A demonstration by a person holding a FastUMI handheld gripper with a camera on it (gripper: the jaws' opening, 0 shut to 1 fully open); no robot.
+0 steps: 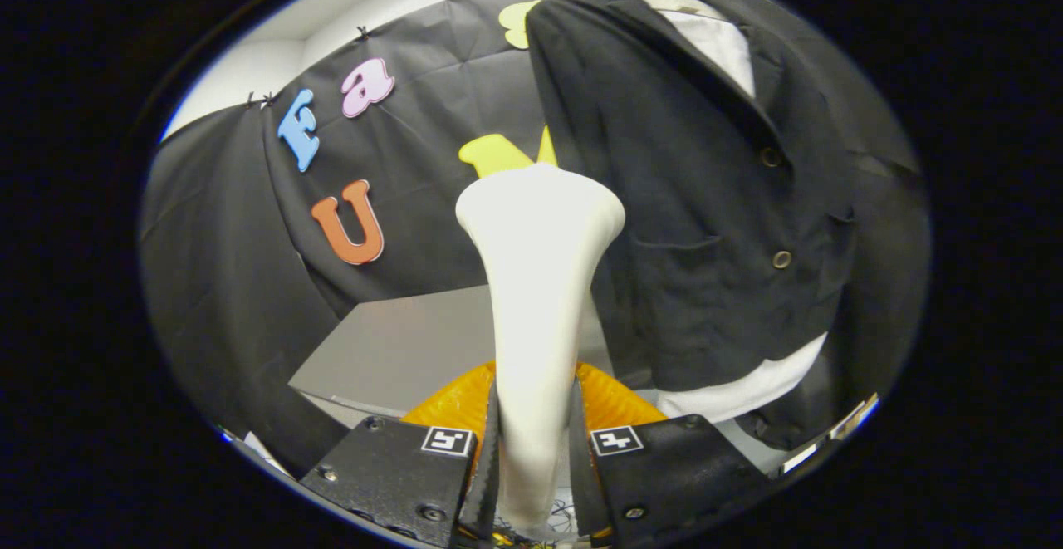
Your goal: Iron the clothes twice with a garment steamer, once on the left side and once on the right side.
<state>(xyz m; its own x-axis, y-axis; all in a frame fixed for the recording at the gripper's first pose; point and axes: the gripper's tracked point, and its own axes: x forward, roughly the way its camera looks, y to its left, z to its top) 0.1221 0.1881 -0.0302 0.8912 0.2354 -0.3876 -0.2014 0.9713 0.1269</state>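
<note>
Fingers (531, 458) clamp steamer (538, 283) handle; head points forward beside hanging jacket (706, 225).

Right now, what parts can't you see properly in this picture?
- Steamer, gripper view: the gripper is shut on its handle, so the fingers hide the lower end.
- Orange thing: mostly hidden behind the fingers and the steamer; I cannot tell what it is.
- Jacket: its far sleeve is cut off at the side.
- Steamer's front face: it points away, so any steam cannot be seen.

White garment steamer (536, 283), upright, clamped between the fingers; dark buttoned jacket (706, 225) over white garment hanging beyond, right.
</note>
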